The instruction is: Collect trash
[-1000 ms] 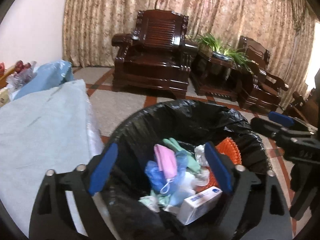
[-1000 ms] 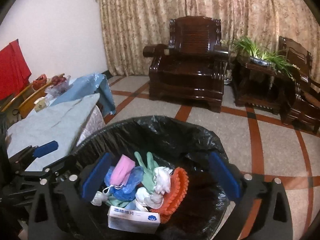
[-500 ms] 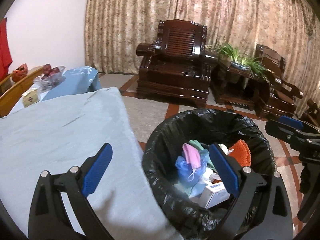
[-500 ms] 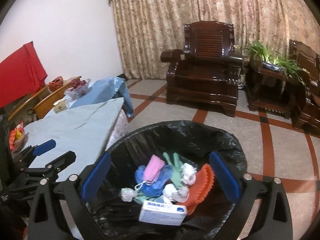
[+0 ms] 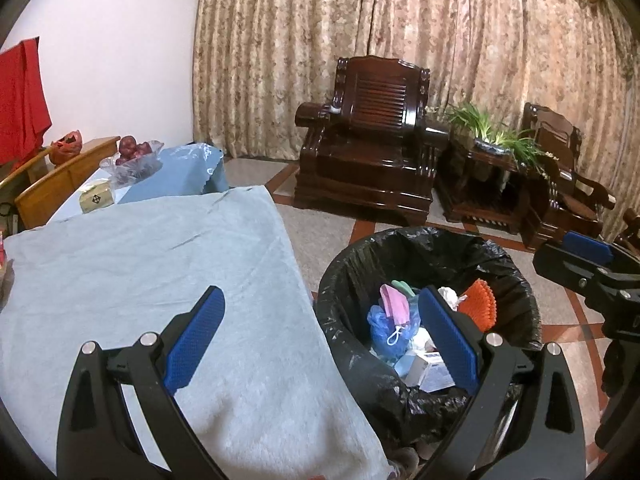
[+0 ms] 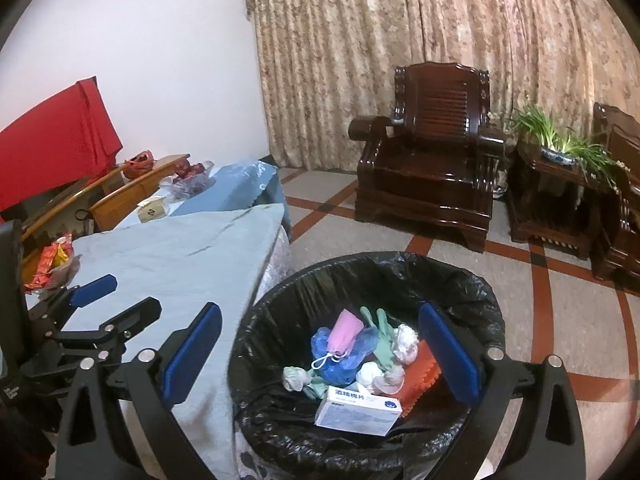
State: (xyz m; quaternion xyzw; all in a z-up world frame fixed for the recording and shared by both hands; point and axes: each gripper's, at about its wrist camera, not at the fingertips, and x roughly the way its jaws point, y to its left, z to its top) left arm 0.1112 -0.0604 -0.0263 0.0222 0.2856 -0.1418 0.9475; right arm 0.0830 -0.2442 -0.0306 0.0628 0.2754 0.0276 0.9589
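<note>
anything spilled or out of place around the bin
Nothing stands out. The trash, a pink mask, box and orange brush, lies inside the bin; none shows on the floor or the blue cloth. Both tools are open and empty.

Bin liner (image 6: 360, 280) black. In it: pink mask (image 6: 347, 332), blue bag (image 6: 344, 354), green glove (image 6: 380, 340), orange ribbed piece (image 6: 420, 376), white-blue box (image 6: 358, 410). Desk cloth (image 5: 160, 272) pale blue. Tool pads (image 5: 196, 340) blue on black frames, both tools. Curtain (image 5: 400, 40) beige floral. Armchair (image 5: 372, 152) dark brown. Floor (image 6: 560, 300) grey speckled with red-brown stripes. Far left cloth (image 6: 60, 136) red.
</note>
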